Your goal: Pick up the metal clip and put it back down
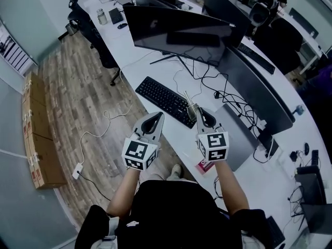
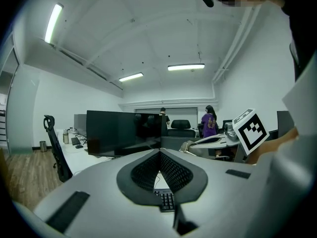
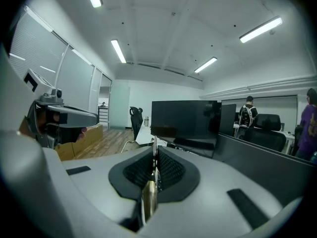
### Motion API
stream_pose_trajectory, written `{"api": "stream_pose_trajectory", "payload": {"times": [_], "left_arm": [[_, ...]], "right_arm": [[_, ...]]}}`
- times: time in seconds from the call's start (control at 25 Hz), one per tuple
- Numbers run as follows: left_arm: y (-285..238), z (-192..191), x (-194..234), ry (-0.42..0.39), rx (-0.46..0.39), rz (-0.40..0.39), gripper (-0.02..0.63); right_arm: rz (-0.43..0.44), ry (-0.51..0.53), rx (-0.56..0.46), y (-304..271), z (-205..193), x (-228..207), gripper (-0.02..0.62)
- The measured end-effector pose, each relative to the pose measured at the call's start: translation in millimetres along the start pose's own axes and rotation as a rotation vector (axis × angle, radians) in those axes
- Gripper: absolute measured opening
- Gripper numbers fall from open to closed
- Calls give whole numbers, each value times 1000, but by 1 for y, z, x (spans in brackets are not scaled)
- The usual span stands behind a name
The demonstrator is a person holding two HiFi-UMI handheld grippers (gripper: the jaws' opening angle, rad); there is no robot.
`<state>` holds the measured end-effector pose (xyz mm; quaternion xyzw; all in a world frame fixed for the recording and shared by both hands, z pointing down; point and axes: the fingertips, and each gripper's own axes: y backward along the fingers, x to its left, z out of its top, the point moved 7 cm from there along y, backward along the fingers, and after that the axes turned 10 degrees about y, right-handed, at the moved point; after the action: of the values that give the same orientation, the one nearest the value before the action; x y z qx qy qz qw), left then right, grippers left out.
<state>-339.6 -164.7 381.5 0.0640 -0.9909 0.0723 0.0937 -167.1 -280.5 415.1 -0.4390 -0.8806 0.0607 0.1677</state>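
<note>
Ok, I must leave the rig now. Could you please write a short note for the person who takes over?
Left gripper: fingers together, nothing between them, raised beside the right one.
Right gripper: fingers shut on the metal clip, held in the air above the white desk, near the keyboard.
Done: the clip is picked up.
Left: lower it back onto the desk, then open the fingers.

White desk (image 1: 138,66), black keyboard (image 1: 165,100), monitors (image 1: 179,30), cables (image 1: 228,100)
</note>
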Motion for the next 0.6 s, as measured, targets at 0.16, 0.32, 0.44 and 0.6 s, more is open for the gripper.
{"api": "stream_pose_trajectory", "payload": {"times": [0.16,0.32,0.44,0.6], "left_arm": [[-13,-7,-1,20,17,-25,9],[-27,-10,1,37,30,-52,9],[-41,-11,6,42,39,-79,9],[-64,-11,14,38,60,-135,9]], "right_arm": [[-11,-9,19,-1,-9,-4,25],[-30,-20,38,-4,-15,-10,25],[-53,-23,56,-9,-18,-15,25],[-96,-36,87,-20,-24,-24,25]]}}
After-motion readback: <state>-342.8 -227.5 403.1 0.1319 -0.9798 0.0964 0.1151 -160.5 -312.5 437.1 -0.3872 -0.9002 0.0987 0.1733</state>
